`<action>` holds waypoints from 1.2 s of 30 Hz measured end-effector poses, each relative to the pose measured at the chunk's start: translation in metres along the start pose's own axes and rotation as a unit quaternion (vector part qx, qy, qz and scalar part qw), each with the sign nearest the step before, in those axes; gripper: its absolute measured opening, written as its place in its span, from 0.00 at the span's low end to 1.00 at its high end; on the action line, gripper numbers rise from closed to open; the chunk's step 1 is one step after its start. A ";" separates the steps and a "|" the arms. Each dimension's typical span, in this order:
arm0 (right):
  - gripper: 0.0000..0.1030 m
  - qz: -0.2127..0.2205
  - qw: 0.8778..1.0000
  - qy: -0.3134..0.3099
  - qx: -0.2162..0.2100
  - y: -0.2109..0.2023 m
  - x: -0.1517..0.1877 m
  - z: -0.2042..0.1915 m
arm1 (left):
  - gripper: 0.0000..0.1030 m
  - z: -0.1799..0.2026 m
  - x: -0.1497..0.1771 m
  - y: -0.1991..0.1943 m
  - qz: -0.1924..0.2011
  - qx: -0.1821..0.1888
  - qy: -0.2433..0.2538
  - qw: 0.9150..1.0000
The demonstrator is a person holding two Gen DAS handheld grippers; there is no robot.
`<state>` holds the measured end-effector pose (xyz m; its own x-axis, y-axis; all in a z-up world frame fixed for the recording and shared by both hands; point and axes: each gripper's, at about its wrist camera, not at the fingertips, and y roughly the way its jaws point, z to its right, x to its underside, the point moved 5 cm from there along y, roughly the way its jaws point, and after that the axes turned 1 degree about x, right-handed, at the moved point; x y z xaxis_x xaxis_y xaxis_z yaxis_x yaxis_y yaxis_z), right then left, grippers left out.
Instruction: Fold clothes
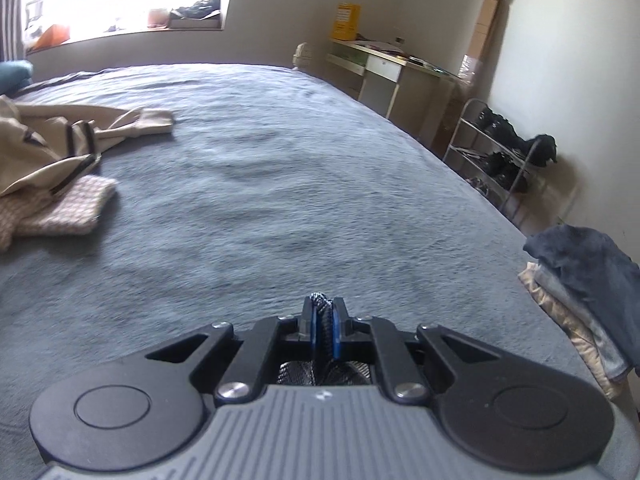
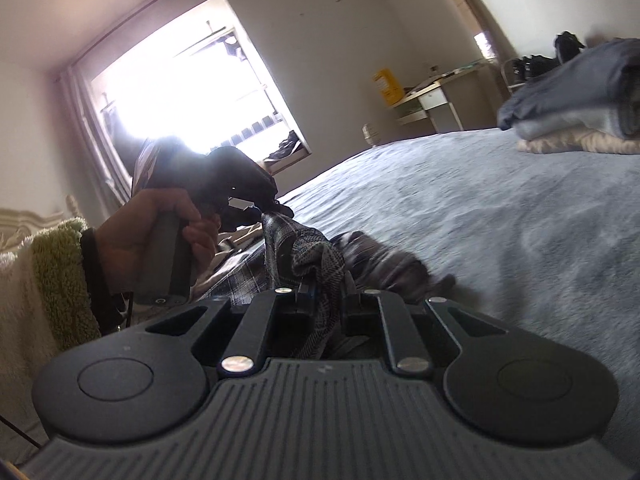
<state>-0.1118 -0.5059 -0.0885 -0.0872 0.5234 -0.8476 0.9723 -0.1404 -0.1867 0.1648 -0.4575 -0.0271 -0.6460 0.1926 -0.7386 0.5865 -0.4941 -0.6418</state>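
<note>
Blue-grey bedspread (image 1: pixel 280 152) under bright bedroom window (image 2: pixel 180 92).

Hanging crumpled between two pinch points above the blue-grey bed: a dark grey-and-white plaid garment (image 2: pixel 316 256), one end trailing blurred onto the cover. Lying unfolded at the far side: a beige garment (image 1: pixel 48 140) over a pinkish checked one (image 1: pixel 60 212). Sitting near the edge: a folded stack (image 2: pixel 580 112)
</note>
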 end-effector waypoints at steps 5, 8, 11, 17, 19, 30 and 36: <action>0.09 -0.004 0.999 0.030 0.011 0.008 0.002 0.019 | 0.08 0.012 0.003 0.026 -0.013 -0.004 0.014 1.000; 0.09 -0.005 0.999 0.038 0.012 0.010 0.004 0.025 | 0.07 0.013 0.004 0.036 -0.015 0.000 0.017 1.000; 0.09 -0.006 0.999 0.042 0.015 0.010 0.006 0.028 | 0.07 0.018 0.005 0.042 -0.015 0.003 0.027 1.000; 0.10 -0.018 0.997 0.073 0.020 0.013 0.013 0.041 | 0.31 0.029 0.009 0.058 -0.053 0.056 0.060 0.995; 0.12 -0.023 0.996 0.088 0.019 0.015 0.015 0.045 | 0.34 0.025 0.001 0.047 -0.037 0.061 0.057 0.996; 0.27 0.060 0.989 0.116 0.065 -0.020 -0.011 0.066 | 0.49 -0.066 0.011 -0.129 0.014 0.049 0.064 0.997; 0.26 -0.015 1.000 -0.006 -0.012 0.007 -0.038 0.010 | 0.49 -0.126 0.096 -0.182 -0.012 0.076 -0.022 0.997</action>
<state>-0.1036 -0.5352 -0.0622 -0.1190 0.5163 -0.8481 0.9743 -0.1040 -0.2000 0.0576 -0.2422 -0.0067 -0.6814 0.1709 -0.7117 0.4918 -0.6133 -0.6181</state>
